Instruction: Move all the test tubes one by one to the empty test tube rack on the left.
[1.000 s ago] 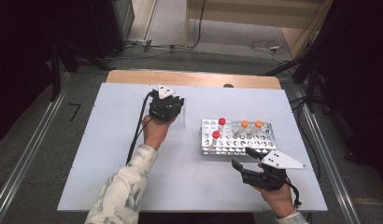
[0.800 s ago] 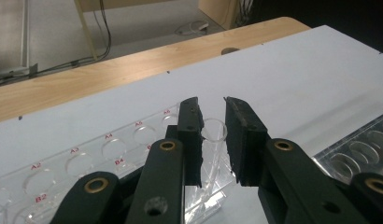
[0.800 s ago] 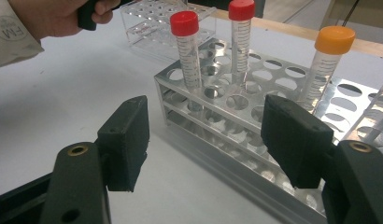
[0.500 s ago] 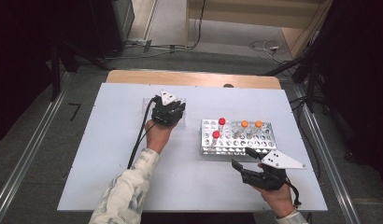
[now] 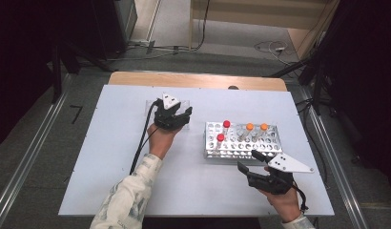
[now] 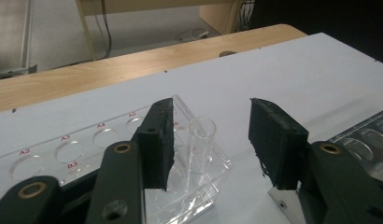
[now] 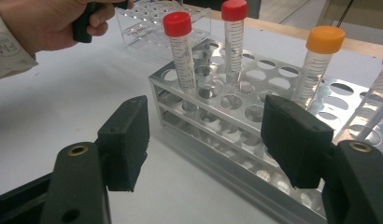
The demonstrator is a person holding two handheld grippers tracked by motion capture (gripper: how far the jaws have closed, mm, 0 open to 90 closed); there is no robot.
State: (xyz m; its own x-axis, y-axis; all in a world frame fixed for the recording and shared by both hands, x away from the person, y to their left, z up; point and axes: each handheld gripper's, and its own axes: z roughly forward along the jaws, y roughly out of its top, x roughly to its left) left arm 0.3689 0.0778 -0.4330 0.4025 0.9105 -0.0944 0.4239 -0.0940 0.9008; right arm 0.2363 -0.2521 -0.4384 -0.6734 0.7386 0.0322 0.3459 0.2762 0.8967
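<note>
- Uncapped clear tube (image 6: 199, 144) stands in the end hole of the clear rack (image 6: 87, 154), at the lower middle of the left gripper view.
- Our left tool (image 6: 209, 140) has just been opening; its jaws now flank the tube without pressing, so we judge the placing done.
- Our right tool (image 7: 206, 140) waits with jaws apart before the metal rack (image 7: 245, 135) on the bench (image 5: 112, 157).
- Next we back off without tipping it.

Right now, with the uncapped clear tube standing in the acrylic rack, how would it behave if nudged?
The clear tube is tall, thin and empty, so probably light and tippy. Its hole in the acrylic rack should hold it. The smooth wall may slip between the left gripper, whose jaws have just been opening.
</note>
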